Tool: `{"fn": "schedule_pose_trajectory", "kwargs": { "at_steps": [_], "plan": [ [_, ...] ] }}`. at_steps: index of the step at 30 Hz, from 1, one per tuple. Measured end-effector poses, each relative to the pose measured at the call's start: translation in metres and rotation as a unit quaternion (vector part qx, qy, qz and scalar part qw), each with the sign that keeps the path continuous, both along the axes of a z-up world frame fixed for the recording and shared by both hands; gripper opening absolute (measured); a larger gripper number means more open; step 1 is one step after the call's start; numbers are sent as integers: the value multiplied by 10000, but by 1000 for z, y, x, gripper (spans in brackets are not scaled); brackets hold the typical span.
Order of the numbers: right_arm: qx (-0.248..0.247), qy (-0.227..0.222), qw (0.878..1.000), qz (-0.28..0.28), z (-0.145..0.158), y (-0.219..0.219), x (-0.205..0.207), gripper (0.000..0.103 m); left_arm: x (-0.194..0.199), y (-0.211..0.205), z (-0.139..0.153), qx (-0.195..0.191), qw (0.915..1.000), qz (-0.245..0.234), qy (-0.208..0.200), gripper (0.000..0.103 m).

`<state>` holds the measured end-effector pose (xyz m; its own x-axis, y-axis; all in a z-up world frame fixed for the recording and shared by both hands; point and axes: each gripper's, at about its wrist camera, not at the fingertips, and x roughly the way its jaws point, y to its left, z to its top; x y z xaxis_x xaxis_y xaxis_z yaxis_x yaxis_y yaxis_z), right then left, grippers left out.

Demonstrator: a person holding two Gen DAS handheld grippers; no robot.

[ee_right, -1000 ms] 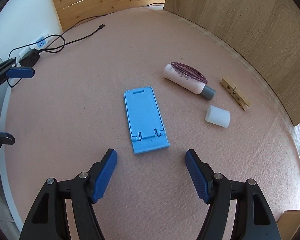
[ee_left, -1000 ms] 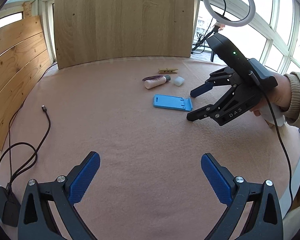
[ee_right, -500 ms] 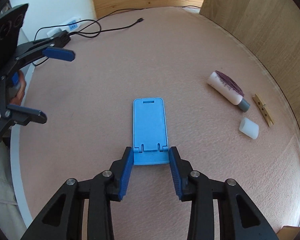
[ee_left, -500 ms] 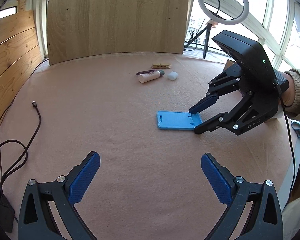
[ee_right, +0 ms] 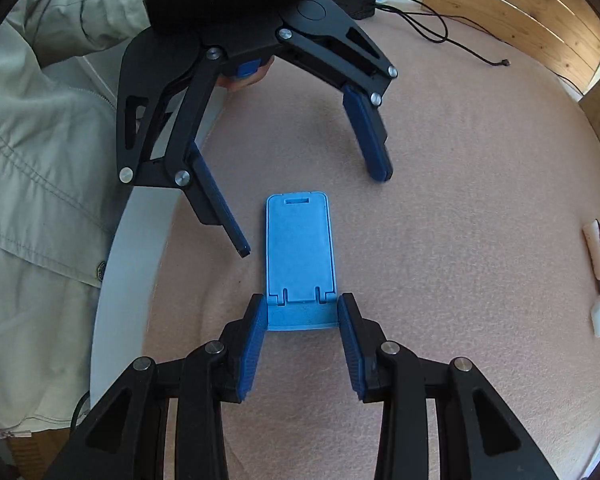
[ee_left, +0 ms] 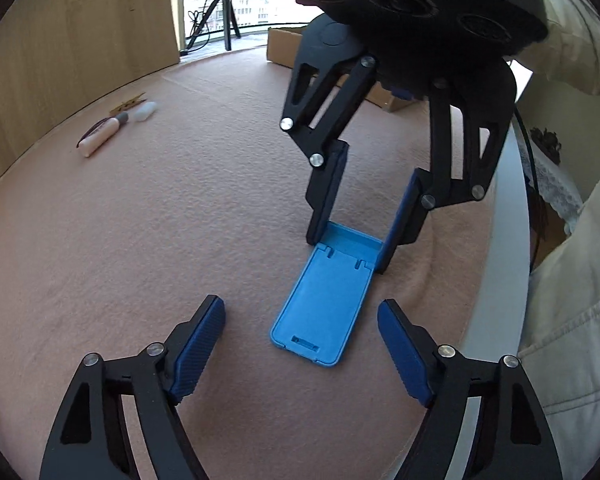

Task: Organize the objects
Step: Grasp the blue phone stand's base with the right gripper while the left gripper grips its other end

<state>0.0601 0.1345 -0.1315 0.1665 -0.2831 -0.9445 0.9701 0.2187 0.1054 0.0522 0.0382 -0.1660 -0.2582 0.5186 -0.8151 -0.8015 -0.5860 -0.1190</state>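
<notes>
My right gripper (ee_right: 302,320) pinched the blue phone stand (ee_right: 300,248) by its hinged end, pinning it; my left gripper (ee_left: 300,344), just narrowing, straddled the free end empty.

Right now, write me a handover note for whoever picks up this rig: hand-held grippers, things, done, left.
Right hand-held gripper: shut on the hinged end of the blue stand, which lies flat on the pink cloth near the table edge.
Left hand-held gripper: open, jaws just closing in on either side of the stand's free end, pads not touching it.
Tube, white block and clothespin: grouped at the far side by the wood panel, untouched.
Done: stand gripped at one end.
Left: probably take the free end with the left hand-held gripper, deal with the stand, then sort the rest.
</notes>
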Motion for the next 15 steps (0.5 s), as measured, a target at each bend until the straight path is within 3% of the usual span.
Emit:
{"fn": "schedule_pose_trajectory", "kwargs": {
  "at_steps": [3,15],
  "plan": [
    [54,-20,9998,188,0,1,1,33,6,2,2,130,9998,-109,-115,45],
    [145,282,9978,580,-2,5,4,33,18,4,4,-97,9997,-201,63,44]
  ]
}}
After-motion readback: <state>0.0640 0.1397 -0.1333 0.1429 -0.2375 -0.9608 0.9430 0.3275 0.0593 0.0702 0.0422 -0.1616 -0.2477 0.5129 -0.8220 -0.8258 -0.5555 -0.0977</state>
